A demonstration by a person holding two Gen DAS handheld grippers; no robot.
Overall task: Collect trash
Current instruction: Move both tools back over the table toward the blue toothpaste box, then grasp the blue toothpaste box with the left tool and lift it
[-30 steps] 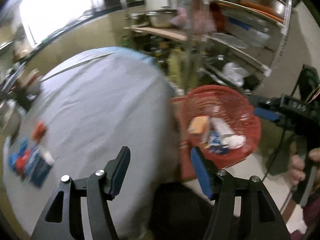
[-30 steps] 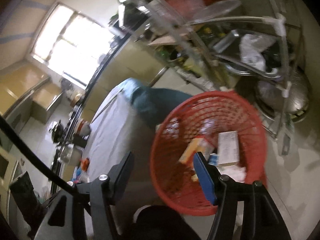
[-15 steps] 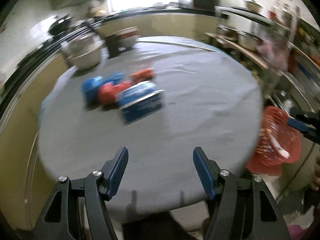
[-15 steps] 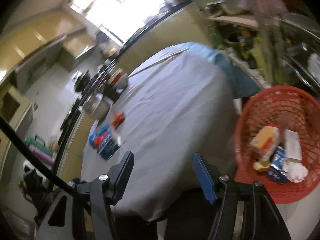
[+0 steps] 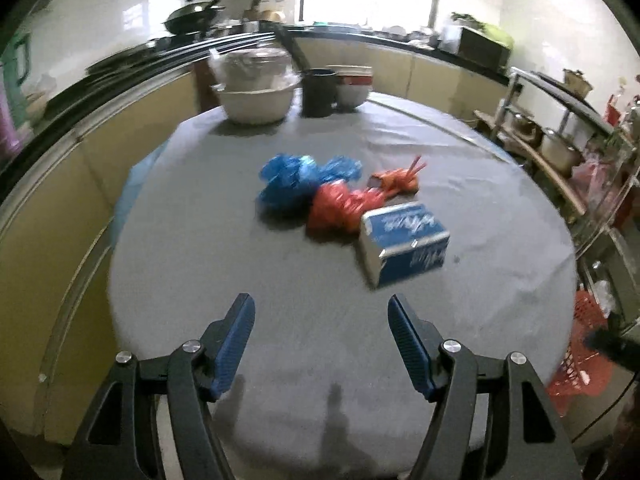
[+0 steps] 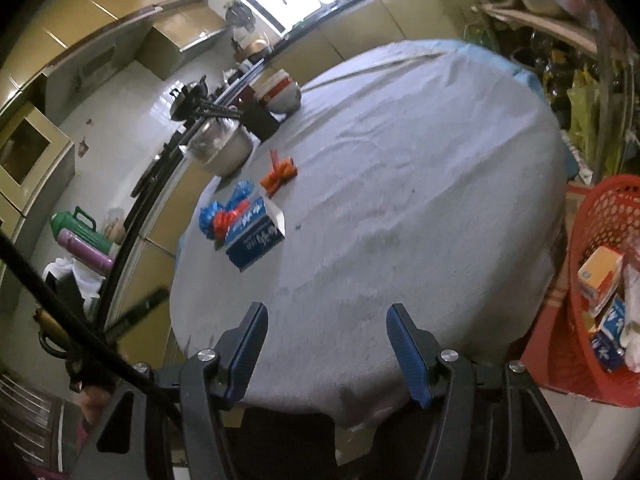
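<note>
On the round grey-clothed table (image 5: 280, 272) (image 6: 420, 200) lies a cluster of trash: a crumpled blue bag (image 5: 292, 180) (image 6: 208, 216), a crumpled red bag (image 5: 340, 208) (image 6: 224, 219), an orange wrapper (image 5: 396, 180) (image 6: 280, 172) and a blue-and-white carton (image 5: 404, 244) (image 6: 256, 240). My left gripper (image 5: 320, 340) hovers over the table's near edge, short of the trash, open with nothing between its blue pads. My right gripper (image 6: 326, 348) is open and empty over the near edge, with the trash far to its upper left. The red mesh basket (image 6: 600, 240) (image 5: 580, 356) stands off the table's right, holding several cartons.
At the table's far side stand a metal bowl (image 5: 256, 96) (image 6: 220, 148), a dark cup (image 5: 318, 92) and stacked bowls (image 5: 352, 84) (image 6: 280, 88). A counter with a wok (image 5: 192, 20) curves behind. A metal shelf rack (image 5: 560, 140) with pots stands right.
Both grippers have swung away from the red basket toward the table. The trash cluster now lies ahead of the left gripper, and the basket has slid to the right edge of both views.
</note>
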